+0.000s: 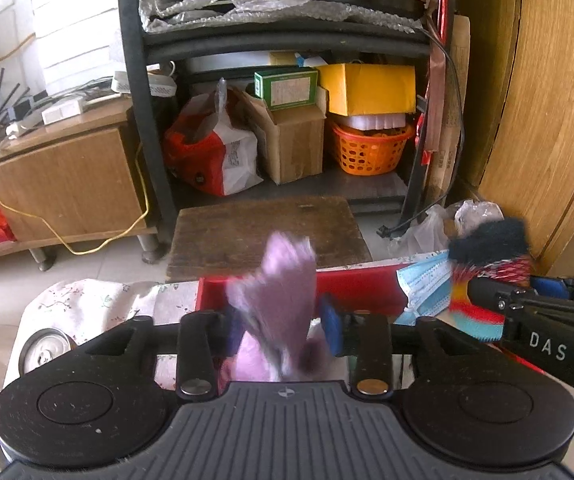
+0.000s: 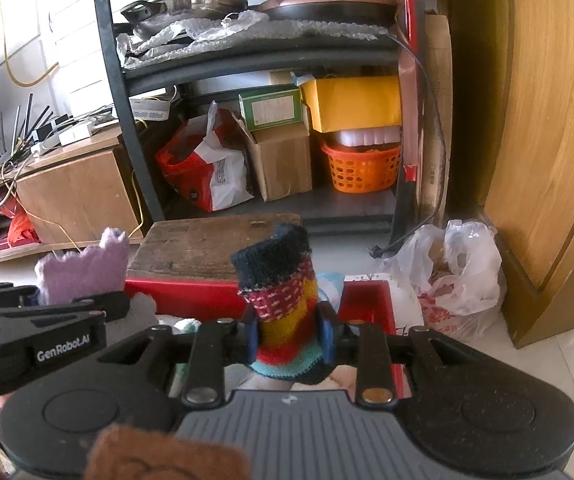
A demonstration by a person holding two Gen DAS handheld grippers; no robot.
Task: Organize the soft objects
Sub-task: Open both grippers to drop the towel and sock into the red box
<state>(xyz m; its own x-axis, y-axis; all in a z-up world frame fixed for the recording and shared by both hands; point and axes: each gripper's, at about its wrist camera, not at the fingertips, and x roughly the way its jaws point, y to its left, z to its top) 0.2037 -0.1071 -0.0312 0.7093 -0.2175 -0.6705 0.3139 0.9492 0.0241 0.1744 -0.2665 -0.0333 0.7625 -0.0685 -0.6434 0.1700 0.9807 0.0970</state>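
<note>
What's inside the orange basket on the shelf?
The orange basket holds orange-brown stuff, too blurry to name. A white plastic container sits on top and covers most of it, so the rest is hidden.

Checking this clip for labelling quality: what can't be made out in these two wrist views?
- Purple cloth, left wrist view: motion-blurred, so its shape and whether the left gripper presses on it are unclear.
- Red bin contents: hidden by both grippers and the cloth.
- Striped sock in the right gripper, right wrist view: its lower end is hidden behind the gripper body.
- Brown fuzzy item: cut off by the bottom edge.
</note>
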